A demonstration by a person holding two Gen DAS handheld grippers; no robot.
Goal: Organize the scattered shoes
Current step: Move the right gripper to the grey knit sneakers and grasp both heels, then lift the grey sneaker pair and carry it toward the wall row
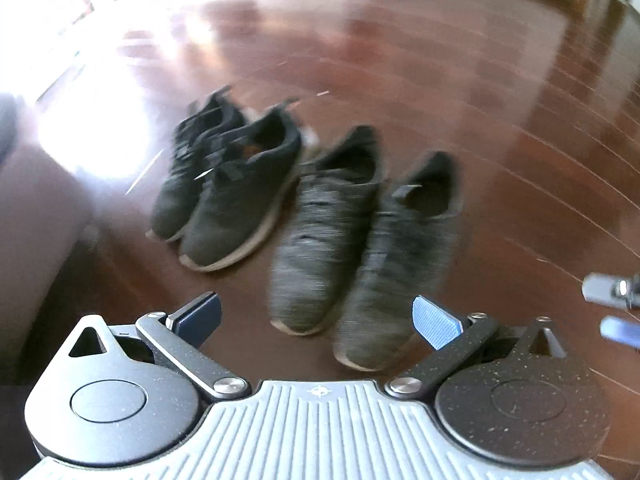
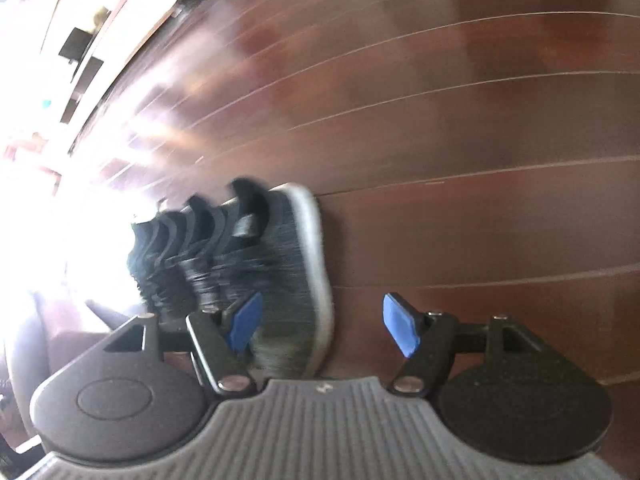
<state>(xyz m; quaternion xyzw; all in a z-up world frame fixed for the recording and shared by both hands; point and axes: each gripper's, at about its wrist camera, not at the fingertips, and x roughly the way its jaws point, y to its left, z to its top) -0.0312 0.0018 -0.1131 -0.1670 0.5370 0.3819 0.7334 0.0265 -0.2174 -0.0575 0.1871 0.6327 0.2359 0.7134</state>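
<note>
obstacles: I saw four shoes (image 1: 304,216) in a tight row, no gaps between | free: bare wood floor (image 1: 500,120) wide open right and beyond | left: dark furniture (image 1: 36,240) crowded that side

Four shoes stand in a row on the floor, all upright on their soles with toes pointing the same way. The black shoe (image 1: 188,176) at the far left sits pressed against its partner, a second black shoe (image 1: 240,200) with a pale sole that lies partly in front of it. Just beside them comes a grey knit shoe (image 1: 320,236), and next to that another grey knit shoe (image 1: 396,264) set slightly further forward, the two nearly touching along their sides. Both pairs are low lace-up trainers with open collars. From the side, the outermost grey one shows a thick whitish sole and a heel tab.
</note>
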